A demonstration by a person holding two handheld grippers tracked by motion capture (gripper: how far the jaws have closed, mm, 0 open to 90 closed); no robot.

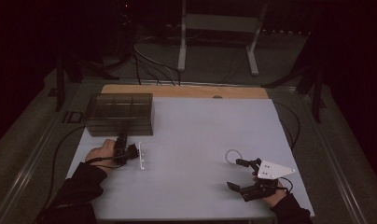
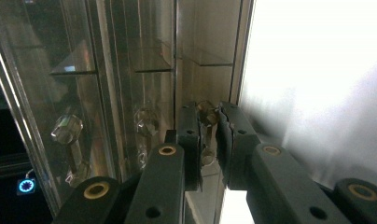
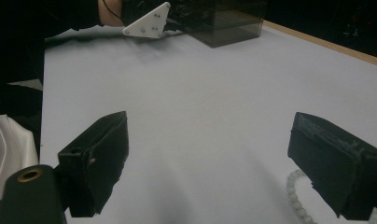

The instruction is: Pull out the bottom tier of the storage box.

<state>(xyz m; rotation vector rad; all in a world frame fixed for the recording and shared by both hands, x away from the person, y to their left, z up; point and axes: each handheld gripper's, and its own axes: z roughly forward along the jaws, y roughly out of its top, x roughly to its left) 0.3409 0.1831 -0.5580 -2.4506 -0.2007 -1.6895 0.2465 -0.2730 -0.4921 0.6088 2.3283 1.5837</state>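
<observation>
A smoky see-through drawer box (image 1: 119, 113) stands at the table's far left. My left gripper (image 1: 122, 139) reaches its front face, and in the left gripper view the jaws of the gripper (image 2: 209, 135) are shut on a small clear drawer knob (image 2: 206, 114). Two more knobs (image 2: 67, 128) (image 2: 147, 121) show on neighbouring drawers. At the near right my right gripper (image 1: 234, 173) lies open, with nothing between its jaws (image 3: 210, 154). A white bead bracelet (image 1: 233, 150) lies on the table just beyond it, and it shows beside the right-hand jaw as a bracelet (image 3: 296, 196).
The pale table (image 1: 200, 130) has a wooden strip (image 1: 184, 91) along its far edge. Behind it stand a metal frame (image 1: 219, 23) and loose cables (image 1: 149, 60) on the floor. In the right gripper view the drawer box (image 3: 228, 18) and the left gripper's white plate (image 3: 149, 21) lie far off.
</observation>
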